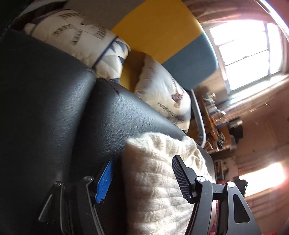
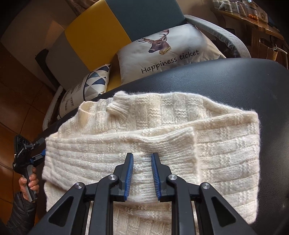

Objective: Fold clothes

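One cream knit sweater [image 2: 144, 137] lies folded on a black leather seat [image 2: 243, 79], spread across most of its top. A ribbed cuff [image 2: 117, 108] rests on the sweater's far part, near the collar edge. A folded sleeve band [image 2: 162, 139] crosses the middle of the sweater.

Beyond the seat: two cushions. One, white with a deer print and the words "Happiness ticket" [image 2: 162, 52], stands just behind the seat's far edge. The other, with blue and grey triangles [image 2: 94, 83], leans left of the deer cushion, touching the seat edge. Behind both sits a chair back in yellow and teal panels [image 2: 112, 27]. A cluttered wooden shelf [image 2: 252, 16] stands right of the chair back; contents too small to tell. The left wrist view also shows a bright window [image 1: 249, 52] past the chair back.

Nothing lies on the sweater besides its own folds.

Right gripper [image 2: 142, 173]: fingers parted by a narrow gap, blue pads facing each other, tips just over the sweater's near middle. Contact with the knit cannot be told; no cloth sits pinched between the pads.

Left gripper [image 1: 144, 180]: fingers wide apart, straddling the sweater's left edge, one finger [image 1: 104, 182] over bare seat, the other above the knit. In the right wrist view a hand [image 2: 29, 182] grips its handle at the sweater's left end, sleeve dark and quilted.
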Demonstrator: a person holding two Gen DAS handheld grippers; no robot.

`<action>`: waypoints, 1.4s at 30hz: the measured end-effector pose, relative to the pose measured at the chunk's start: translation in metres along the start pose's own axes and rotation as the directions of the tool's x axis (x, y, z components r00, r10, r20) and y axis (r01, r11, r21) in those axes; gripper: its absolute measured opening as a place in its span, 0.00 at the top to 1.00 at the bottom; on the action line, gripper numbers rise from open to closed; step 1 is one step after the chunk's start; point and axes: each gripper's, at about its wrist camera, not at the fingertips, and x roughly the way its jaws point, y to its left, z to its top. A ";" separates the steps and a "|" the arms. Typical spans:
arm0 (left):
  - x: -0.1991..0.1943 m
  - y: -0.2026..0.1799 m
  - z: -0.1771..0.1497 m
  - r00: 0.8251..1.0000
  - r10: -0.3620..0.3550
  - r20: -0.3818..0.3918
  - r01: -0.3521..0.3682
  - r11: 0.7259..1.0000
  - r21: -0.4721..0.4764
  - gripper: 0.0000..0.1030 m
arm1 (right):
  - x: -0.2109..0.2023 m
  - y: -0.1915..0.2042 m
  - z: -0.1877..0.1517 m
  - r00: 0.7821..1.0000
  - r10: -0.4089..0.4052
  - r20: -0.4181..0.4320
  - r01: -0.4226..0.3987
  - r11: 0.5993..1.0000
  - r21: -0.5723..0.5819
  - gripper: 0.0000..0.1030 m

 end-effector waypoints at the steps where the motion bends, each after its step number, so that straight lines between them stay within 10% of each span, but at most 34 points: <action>1: 0.001 0.000 0.000 1.000 -0.013 -0.004 0.013 1.000 0.006 0.38 | 0.001 0.000 0.000 1.000 -0.003 -0.001 0.003 1.000 -0.001 0.81; 4: 0.006 -0.004 0.002 1.000 -0.024 -0.019 0.024 0.999 0.029 0.39 | 0.005 -0.001 0.001 1.000 -0.013 -0.005 0.013 1.000 -0.002 0.81; 9: 0.011 -0.023 0.000 0.996 0.087 -0.007 -0.085 0.984 0.155 0.83 | 0.009 -0.005 0.000 1.000 -0.005 0.003 0.005 1.000 0.009 0.81; 15: 0.028 -0.052 -0.011 0.921 0.379 0.090 -0.386 0.857 0.342 0.83 | 0.013 0.018 -0.010 0.990 -0.141 0.027 0.143 0.983 -0.114 0.83; 23: 0.003 -0.055 -0.005 0.875 0.468 0.127 -0.483 0.859 0.167 0.71 | -0.004 0.012 0.000 0.995 -0.095 0.040 0.097 0.993 -0.069 0.82; 26: -0.023 -0.060 -0.009 0.885 0.423 0.195 -0.449 0.886 0.114 0.66 | -0.017 0.009 0.003 0.994 -0.072 0.079 0.077 0.995 -0.069 0.80; 28: -0.030 -0.066 -0.017 0.932 0.306 0.193 -0.333 0.934 0.127 0.60 | -0.018 0.012 0.004 0.994 -0.072 0.078 0.079 0.992 -0.095 0.80; 30: -0.023 -0.074 -0.025 0.941 0.289 0.177 -0.319 0.932 0.171 0.58 | -0.013 0.015 0.005 0.994 -0.084 0.067 0.092 0.988 -0.126 0.80; 39: 0.038 -0.070 -0.063 0.896 0.420 0.142 -0.443 0.843 0.304 0.58 | 0.007 0.001 0.002 0.988 -0.150 0.048 0.155 0.979 -0.131 0.83; 42: 0.028 -0.076 -0.072 0.904 0.402 0.148 -0.429 0.852 0.301 0.58 | -0.009 -0.002 0.003 0.992 -0.117 0.046 0.121 0.989 -0.085 0.80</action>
